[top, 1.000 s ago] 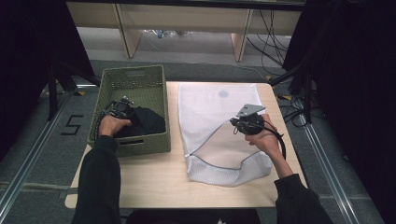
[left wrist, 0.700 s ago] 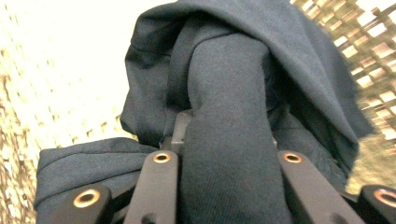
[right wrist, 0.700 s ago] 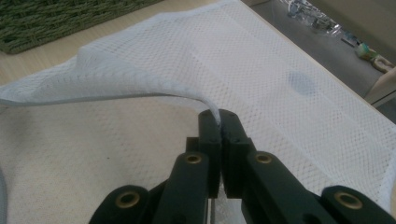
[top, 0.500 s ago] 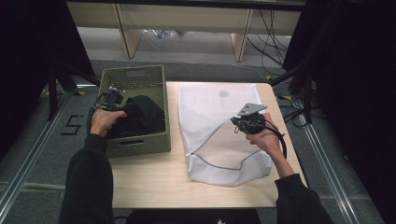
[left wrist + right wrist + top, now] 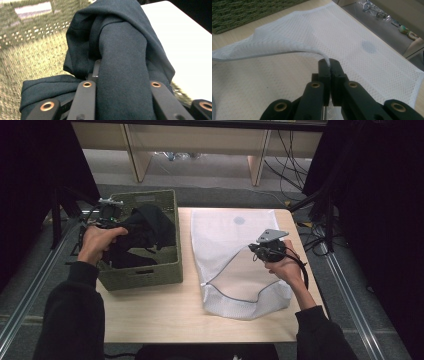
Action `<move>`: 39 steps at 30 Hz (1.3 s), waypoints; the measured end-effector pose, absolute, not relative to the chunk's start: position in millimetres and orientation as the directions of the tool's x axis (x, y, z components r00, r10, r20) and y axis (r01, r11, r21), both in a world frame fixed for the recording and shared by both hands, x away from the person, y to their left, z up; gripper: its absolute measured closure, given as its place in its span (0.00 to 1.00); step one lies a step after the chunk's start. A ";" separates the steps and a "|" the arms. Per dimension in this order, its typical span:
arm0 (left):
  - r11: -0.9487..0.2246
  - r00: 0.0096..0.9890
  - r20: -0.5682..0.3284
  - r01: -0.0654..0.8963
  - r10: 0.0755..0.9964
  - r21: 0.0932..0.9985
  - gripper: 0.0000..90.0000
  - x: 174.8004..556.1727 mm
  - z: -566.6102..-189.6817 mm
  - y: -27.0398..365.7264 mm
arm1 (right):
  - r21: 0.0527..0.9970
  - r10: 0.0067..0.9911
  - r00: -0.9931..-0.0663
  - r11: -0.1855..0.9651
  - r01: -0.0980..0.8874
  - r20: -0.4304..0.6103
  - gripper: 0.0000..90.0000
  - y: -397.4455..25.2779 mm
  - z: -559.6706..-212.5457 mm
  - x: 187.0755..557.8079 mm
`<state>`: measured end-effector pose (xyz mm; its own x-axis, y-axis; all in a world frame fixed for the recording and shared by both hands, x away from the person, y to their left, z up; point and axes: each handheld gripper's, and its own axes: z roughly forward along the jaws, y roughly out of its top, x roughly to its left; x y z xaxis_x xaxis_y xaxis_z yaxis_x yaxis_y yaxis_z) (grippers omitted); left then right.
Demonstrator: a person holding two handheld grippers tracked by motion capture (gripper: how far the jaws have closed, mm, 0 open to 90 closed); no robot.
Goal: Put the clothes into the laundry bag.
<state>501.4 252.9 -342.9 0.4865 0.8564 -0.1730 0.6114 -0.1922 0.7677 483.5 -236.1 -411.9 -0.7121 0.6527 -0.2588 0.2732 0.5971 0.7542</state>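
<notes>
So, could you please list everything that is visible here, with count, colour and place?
table: one, light wood, centre of the high view.
basket: one, woven, olive green, on the table's left side.
dark garment: one, dark blue-black, partly in the basket, clamped in the left gripper.
mesh bag: one, white, flat on the table's right side, its upper layer lifted at the opening.
shelf unit: one, light wood, beyond the table.
left gripper: one, black, above the basket's far left corner, shut on the garment.
right gripper: one, black, over the bag, pinching its edge.
</notes>
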 end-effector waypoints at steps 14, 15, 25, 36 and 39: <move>-0.229 0.643 -0.204 0.524 0.738 0.820 0.79 448.8 -296.1 214.4 | 0.759 0.667 -0.704 0.584 0.288 -0.246 1.00 -238.4 -408.6 483.7; -0.239 0.659 -0.202 0.515 0.724 0.823 0.79 444.0 -294.1 209.9 | 0.759 0.662 -0.706 0.588 0.281 -0.252 1.00 -238.6 -408.1 484.4; -0.274 0.759 -0.232 0.476 0.609 0.836 0.79 399.1 -286.6 157.8 | 0.771 0.673 -0.699 0.571 0.282 -0.243 1.00 -239.1 -406.8 483.7; -0.342 0.824 -0.315 0.500 0.471 0.796 0.79 384.9 -313.8 90.1 | 0.774 0.661 -0.705 0.577 0.261 -0.255 1.00 -240.1 -403.9 483.6; -0.369 0.831 -0.343 0.514 0.437 0.774 0.79 385.0 -327.9 67.9 | 0.776 0.667 -0.706 0.568 0.274 -0.238 1.00 -241.0 -402.4 483.4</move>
